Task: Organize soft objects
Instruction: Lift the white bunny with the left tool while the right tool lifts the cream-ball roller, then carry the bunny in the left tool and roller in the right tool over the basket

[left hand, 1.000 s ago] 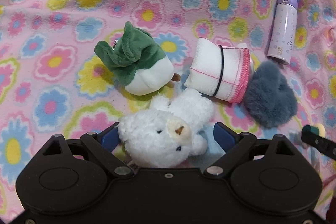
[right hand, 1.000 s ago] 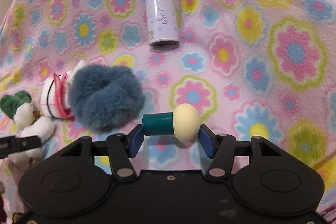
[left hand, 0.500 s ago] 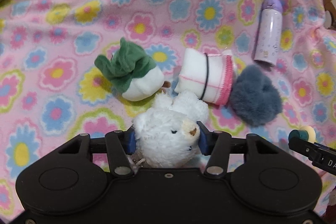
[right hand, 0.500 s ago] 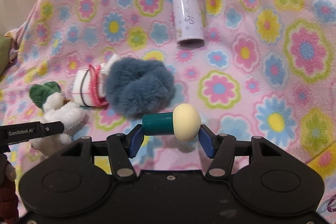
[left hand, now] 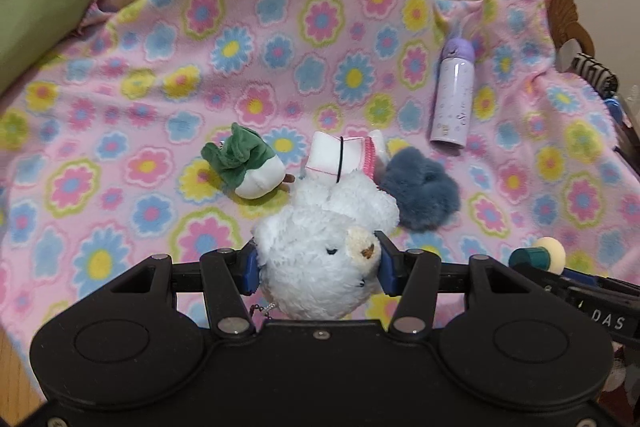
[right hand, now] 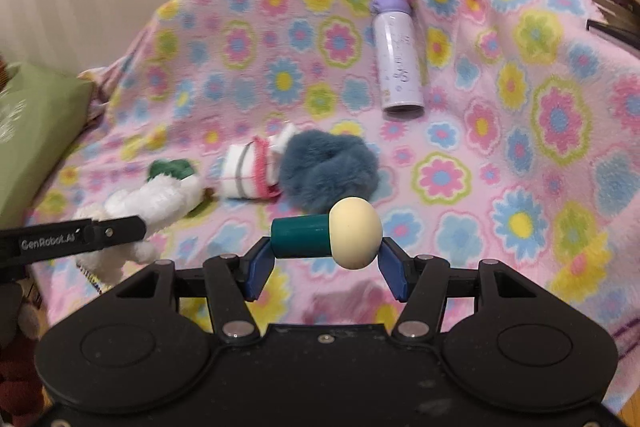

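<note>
My left gripper (left hand: 316, 267) is shut on a white plush bear (left hand: 320, 259) and holds it above the flowered blanket (left hand: 160, 67). My right gripper (right hand: 324, 259) is shut on a teal and cream mushroom toy (right hand: 326, 233), also raised. On the blanket lie a green and white plush (left hand: 246, 167), a rolled white and pink cloth with a black band (left hand: 340, 159) and a blue-grey fluffy piece (left hand: 420, 191). The right wrist view shows the bear (right hand: 156, 203), the cloth roll (right hand: 248, 175) and the fluffy piece (right hand: 328, 171).
A lilac bottle (left hand: 454, 95) lies at the back right of the blanket; it also shows in the right wrist view (right hand: 398, 67). A green cushion (left hand: 36, 7) lies at the far left. A wooden chair back (left hand: 568, 23) stands at the right edge.
My left gripper closed on the white bear and lifted it up and back. My right gripper drew back and up with the mushroom toy still in it.
</note>
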Demonstrator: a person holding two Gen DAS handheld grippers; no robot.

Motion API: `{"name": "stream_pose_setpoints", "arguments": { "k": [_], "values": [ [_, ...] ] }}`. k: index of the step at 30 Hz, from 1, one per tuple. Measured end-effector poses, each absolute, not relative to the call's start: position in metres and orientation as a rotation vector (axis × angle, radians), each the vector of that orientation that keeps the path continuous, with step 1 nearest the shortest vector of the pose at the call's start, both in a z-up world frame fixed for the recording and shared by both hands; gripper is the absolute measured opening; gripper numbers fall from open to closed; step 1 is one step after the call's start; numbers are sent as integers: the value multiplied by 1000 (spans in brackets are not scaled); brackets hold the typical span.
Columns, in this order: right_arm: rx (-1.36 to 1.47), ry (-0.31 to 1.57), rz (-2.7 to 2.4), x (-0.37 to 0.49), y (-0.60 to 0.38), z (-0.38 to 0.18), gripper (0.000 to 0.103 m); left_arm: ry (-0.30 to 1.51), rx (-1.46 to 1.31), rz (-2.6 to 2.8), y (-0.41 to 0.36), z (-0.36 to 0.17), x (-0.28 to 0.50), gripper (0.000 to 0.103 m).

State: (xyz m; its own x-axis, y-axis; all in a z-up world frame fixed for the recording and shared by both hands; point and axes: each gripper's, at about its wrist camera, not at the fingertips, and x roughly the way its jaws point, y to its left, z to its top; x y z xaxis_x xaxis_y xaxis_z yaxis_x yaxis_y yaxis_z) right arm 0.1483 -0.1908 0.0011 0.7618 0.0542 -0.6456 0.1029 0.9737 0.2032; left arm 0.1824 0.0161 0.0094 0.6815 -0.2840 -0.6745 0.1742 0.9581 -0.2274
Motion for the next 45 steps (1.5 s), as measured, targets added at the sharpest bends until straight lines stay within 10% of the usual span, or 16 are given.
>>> {"name": "stream_pose_setpoints", "arguments": {
  "k": [45],
  "values": [
    [234,851,130,7,-152,-8,57,874,-235,-115,27,-26,35,52]
  ]
}}
